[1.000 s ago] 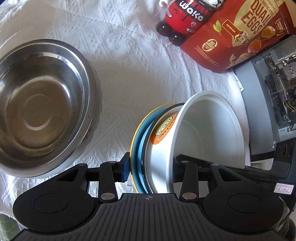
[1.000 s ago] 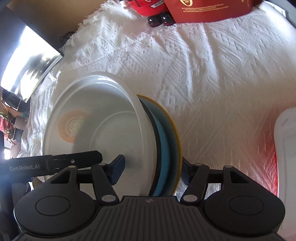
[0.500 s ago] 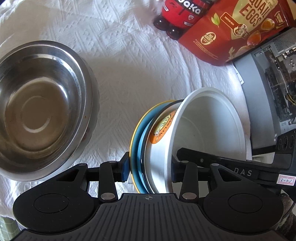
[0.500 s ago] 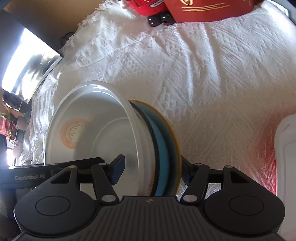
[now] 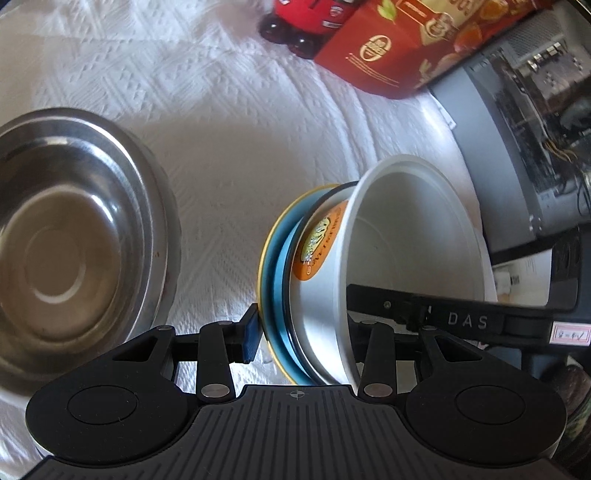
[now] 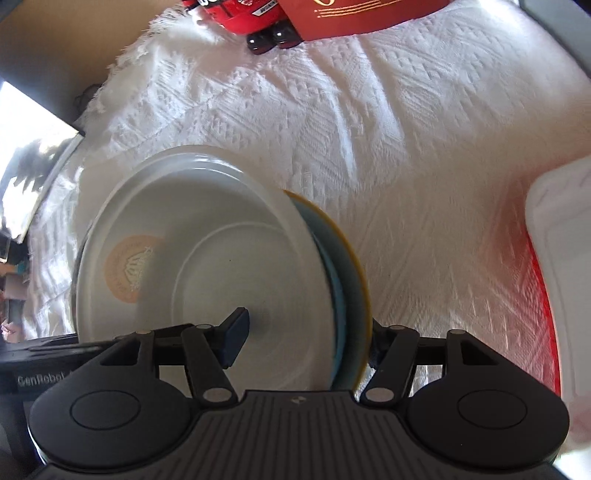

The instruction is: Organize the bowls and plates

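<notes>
White textured cloth (image 5: 236,122) covers the whole table under me. Far left sits the big steel bowl (image 5: 74,236), upright, unfilled. Between my tools I hold a stack on edge above the cloth: a white bowl (image 5: 413,236) nested against a blue plate (image 5: 277,273) with a yellow rim. My left gripper (image 5: 301,328) and my right gripper (image 6: 306,332) each pinch it, one finger inside the bowl, one behind the plate. I judge the next move is lowering the stack flat. Red pouch (image 5: 384,51) and bottles (image 6: 240,14) stand far back, clear of it.
</notes>
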`<action>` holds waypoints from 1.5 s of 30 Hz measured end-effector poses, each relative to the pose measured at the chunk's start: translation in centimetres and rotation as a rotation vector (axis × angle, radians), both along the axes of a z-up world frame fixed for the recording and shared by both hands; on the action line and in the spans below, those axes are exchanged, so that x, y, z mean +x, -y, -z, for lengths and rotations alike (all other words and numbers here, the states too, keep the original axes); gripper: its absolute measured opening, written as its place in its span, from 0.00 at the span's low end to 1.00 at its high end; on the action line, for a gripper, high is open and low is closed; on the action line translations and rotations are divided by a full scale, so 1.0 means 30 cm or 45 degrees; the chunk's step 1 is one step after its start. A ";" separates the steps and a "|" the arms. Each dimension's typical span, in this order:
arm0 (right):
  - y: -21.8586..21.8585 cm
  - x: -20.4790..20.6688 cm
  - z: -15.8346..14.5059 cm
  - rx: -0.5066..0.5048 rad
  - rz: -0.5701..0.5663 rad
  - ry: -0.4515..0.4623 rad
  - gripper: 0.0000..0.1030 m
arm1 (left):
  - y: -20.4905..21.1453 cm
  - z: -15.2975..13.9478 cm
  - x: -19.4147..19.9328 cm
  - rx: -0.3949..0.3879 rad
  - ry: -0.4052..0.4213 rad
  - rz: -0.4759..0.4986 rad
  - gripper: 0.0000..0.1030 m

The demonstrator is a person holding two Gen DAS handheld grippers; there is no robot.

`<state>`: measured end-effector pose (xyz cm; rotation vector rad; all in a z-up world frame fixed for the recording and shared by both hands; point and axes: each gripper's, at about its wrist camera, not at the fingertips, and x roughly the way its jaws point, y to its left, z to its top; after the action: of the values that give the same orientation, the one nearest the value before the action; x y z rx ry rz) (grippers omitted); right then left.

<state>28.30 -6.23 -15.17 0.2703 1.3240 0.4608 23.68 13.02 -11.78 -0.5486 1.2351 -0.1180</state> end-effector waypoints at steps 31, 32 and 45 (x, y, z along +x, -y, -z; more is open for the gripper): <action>-0.027 0.079 -0.022 -0.022 -0.397 0.143 0.69 | 0.075 -0.017 0.016 0.139 -0.052 -0.162 0.48; -0.027 0.079 -0.020 -0.010 -0.399 0.136 0.69 | 0.075 -0.016 0.017 0.137 -0.052 -0.166 0.48; -0.037 0.081 -0.024 0.026 -0.426 0.118 0.67 | 0.070 -0.016 0.006 0.122 -0.052 -0.211 0.48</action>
<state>30.72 -5.12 -14.46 0.0415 1.2782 0.7597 23.87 10.92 -11.29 -0.5699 1.2229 0.0921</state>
